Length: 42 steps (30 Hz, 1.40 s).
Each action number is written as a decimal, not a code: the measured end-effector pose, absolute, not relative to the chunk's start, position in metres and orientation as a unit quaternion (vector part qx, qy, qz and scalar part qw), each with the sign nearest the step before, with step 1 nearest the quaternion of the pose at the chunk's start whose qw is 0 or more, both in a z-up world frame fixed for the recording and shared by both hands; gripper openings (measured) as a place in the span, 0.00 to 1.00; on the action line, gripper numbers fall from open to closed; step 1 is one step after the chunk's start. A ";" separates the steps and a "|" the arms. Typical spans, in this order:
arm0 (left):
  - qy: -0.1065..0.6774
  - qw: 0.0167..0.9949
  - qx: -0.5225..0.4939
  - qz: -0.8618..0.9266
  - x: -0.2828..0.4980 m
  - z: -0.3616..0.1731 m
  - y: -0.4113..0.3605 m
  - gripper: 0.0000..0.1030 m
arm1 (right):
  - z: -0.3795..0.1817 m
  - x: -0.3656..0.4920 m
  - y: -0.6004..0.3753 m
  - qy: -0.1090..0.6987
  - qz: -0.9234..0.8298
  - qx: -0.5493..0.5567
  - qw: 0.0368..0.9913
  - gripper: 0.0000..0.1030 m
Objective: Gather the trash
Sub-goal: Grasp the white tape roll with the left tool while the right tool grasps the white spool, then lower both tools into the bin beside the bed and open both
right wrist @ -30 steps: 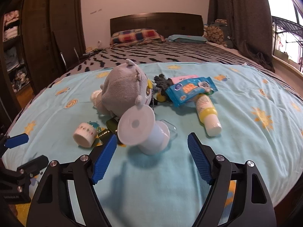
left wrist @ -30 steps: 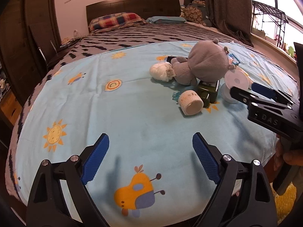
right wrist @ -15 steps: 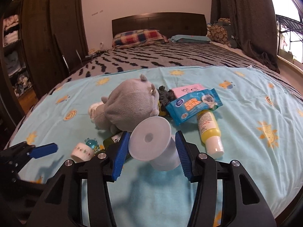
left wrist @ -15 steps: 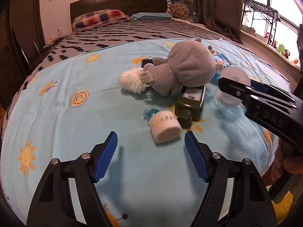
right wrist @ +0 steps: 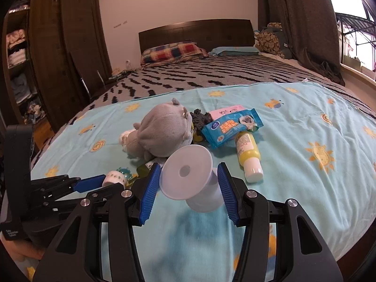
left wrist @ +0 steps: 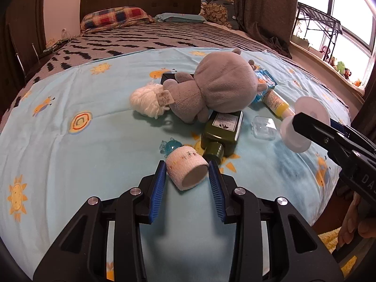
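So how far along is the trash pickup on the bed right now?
Nothing looks collected yet. In hand: the left gripper is closed around the white tape roll, and the right gripper brackets the white plastic spool, contact unclear. Still lying on the blanket: green bottle, clear case, yellow bottle, wipes packs.

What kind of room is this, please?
Most likely a home bedroom. A large bed with a dark headboard and a plaid pillow fills the view, and an open wardrobe with folded clothes stands beside it.
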<state>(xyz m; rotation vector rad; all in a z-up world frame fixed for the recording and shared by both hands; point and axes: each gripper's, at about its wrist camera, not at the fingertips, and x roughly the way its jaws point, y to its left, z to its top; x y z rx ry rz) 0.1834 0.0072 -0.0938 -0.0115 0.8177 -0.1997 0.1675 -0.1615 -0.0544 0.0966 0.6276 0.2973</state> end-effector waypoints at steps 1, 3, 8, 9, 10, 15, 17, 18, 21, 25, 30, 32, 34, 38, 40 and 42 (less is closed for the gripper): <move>0.394 0.914 -0.005 -0.097 0.177 -0.092 0.008 0.34 | -0.054 0.160 -0.163 0.307 0.147 0.049 0.939 0.50; 0.385 0.918 -0.002 -0.098 0.160 -0.086 0.010 0.34 | -0.053 0.147 -0.166 0.307 0.147 0.050 0.939 0.50; 0.371 0.922 0.007 -0.109 0.116 -0.075 0.008 0.34 | -0.052 0.110 -0.177 0.319 0.146 0.065 0.934 0.50; 0.372 0.921 0.004 -0.111 0.104 -0.074 0.008 0.34 | -0.052 0.104 -0.180 0.325 0.149 0.074 0.931 0.50; 0.374 0.921 0.000 -0.114 0.095 -0.074 0.007 0.34 | -0.052 0.099 -0.182 0.328 0.151 0.079 0.929 0.50; 0.383 0.915 0.004 -0.128 0.057 -0.077 -0.003 0.34 | -0.057 0.060 -0.188 0.336 0.142 0.063 0.929 0.50; 0.387 0.913 0.011 -0.129 0.047 -0.080 -0.007 0.34 | -0.062 0.047 -0.190 0.341 0.139 0.062 0.928 0.50; 0.393 0.910 0.015 -0.132 0.040 -0.085 -0.010 0.34 | -0.065 0.039 -0.192 0.345 0.134 0.060 0.927 0.50; 0.412 0.899 0.013 -0.149 0.026 -0.100 -0.015 0.34 | -0.077 0.024 -0.194 0.358 0.125 0.057 0.923 0.50; 0.435 0.887 0.009 -0.157 0.016 -0.122 -0.023 0.34 | -0.096 0.016 -0.196 0.382 0.113 0.056 0.915 0.50; 0.462 0.872 0.001 -0.162 0.014 -0.151 -0.032 0.34 | -0.127 0.019 -0.194 0.422 0.106 0.051 0.899 0.50; 0.472 0.866 -0.005 -0.163 0.015 -0.162 -0.035 0.34 | -0.138 0.018 -0.193 0.435 0.104 0.050 0.893 0.50; 0.488 0.857 -0.012 -0.166 0.018 -0.176 -0.038 0.34 | -0.148 0.019 -0.192 0.448 0.102 0.049 0.887 0.50; 0.509 0.844 -0.014 -0.169 0.022 -0.195 -0.045 0.34 | -0.162 0.024 -0.193 0.467 0.104 0.057 0.876 0.50; 0.519 0.837 -0.018 -0.174 0.024 -0.201 -0.047 0.35 | -0.168 0.025 -0.191 0.476 0.104 0.062 0.871 0.51; 0.518 0.837 -0.021 -0.177 0.025 -0.201 -0.048 0.35 | -0.173 0.028 -0.191 0.481 0.102 0.067 0.868 0.51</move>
